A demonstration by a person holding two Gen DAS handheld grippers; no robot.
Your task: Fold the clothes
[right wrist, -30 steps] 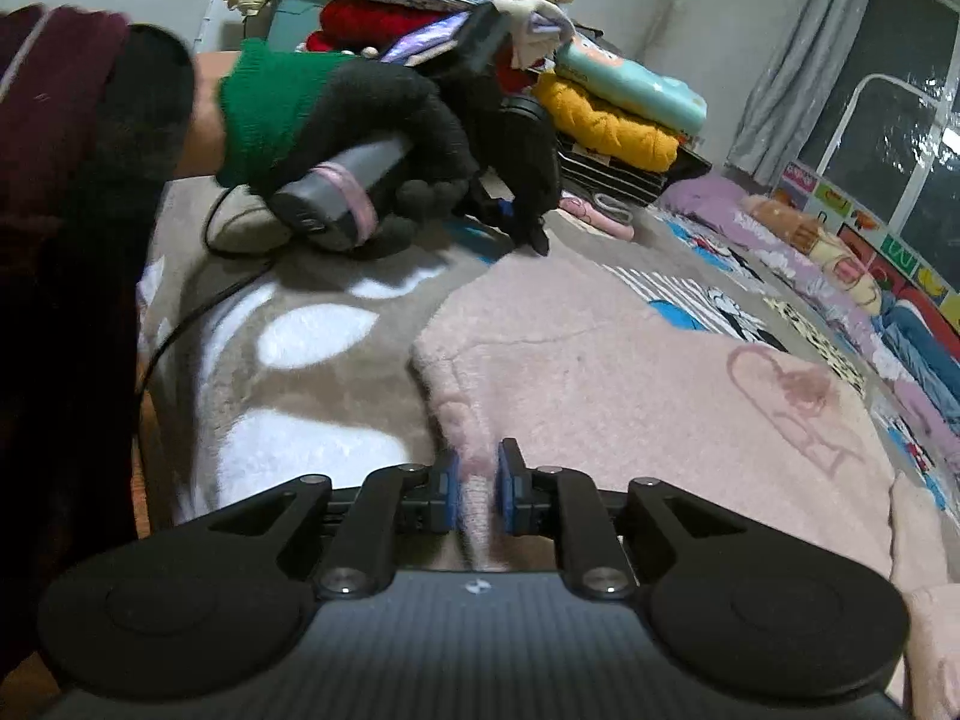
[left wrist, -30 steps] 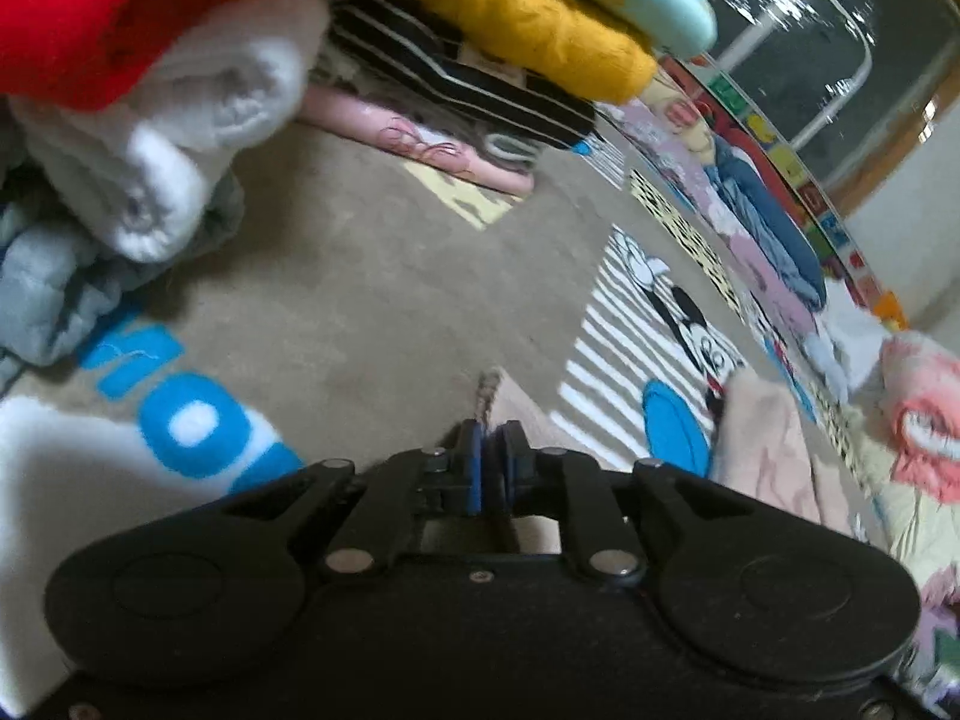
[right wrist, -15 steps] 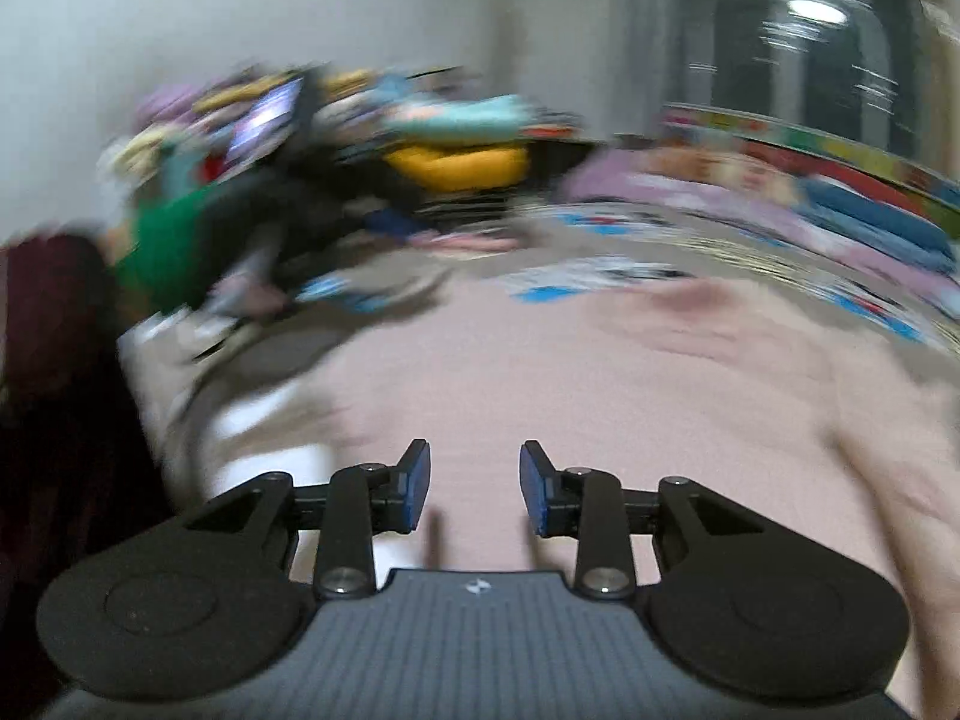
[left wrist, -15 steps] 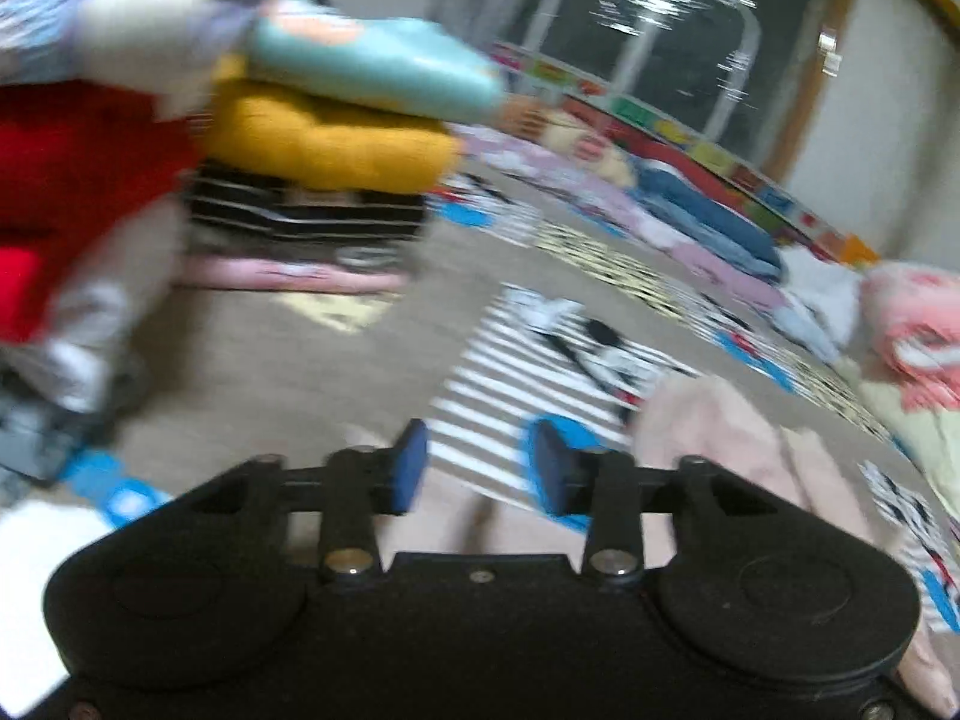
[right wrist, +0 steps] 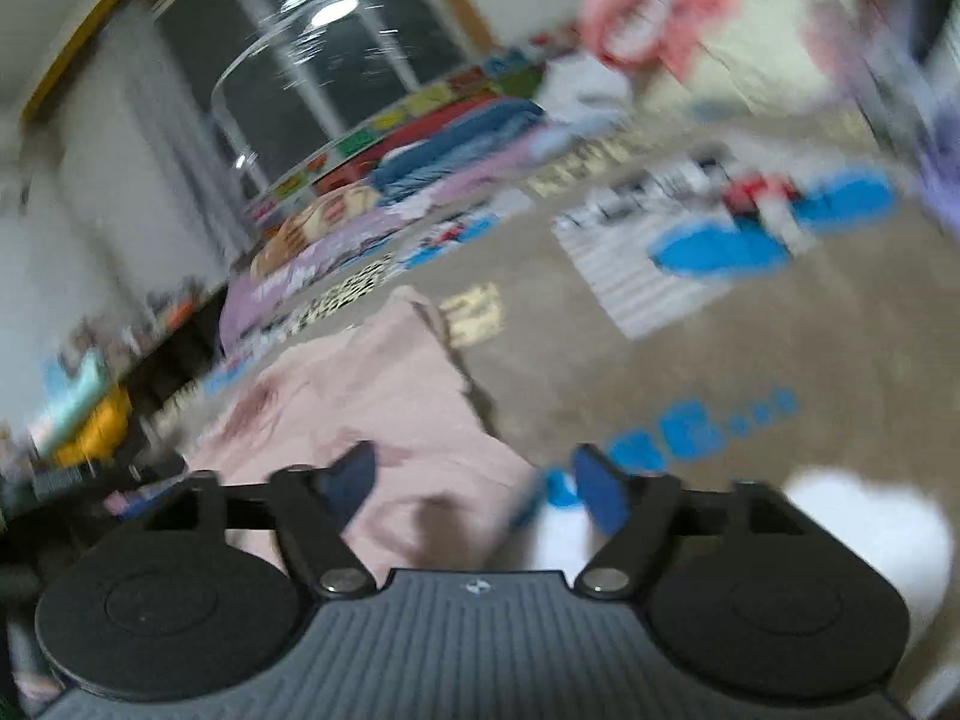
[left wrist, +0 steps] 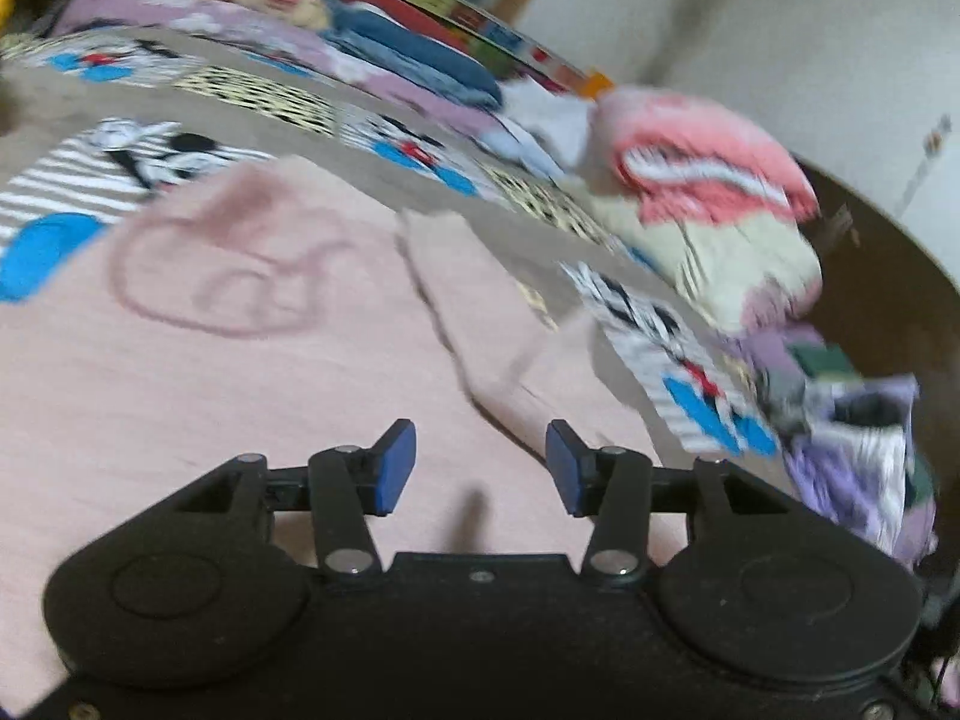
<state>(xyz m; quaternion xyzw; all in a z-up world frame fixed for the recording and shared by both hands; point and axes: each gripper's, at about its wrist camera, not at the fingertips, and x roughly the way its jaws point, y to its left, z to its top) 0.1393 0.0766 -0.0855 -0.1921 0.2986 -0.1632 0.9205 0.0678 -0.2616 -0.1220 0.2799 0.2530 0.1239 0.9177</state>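
Over the pink garment (left wrist: 252,324), both tools (left wrist: 480,474) (right wrist: 474,483) wide apart, clothes heap (left wrist: 708,192) beyond.

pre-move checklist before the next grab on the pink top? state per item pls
1. Left gripper open and empty: ok, jaws spread, nothing between them.
2. Right gripper open and empty: ok, jaws spread, though blurred.
3. Pink top lying flat on the blanket: ok for the body with the heart print; its far edges are out of view.
4. Sleeve position: not ok, it lies out to the side, not folded in.
5. Right gripper lined up on a garment edge: cannot tell, the right wrist view is too blurred.
6. Unfolded pile apart from the pink top: ok, blanket shows between them.
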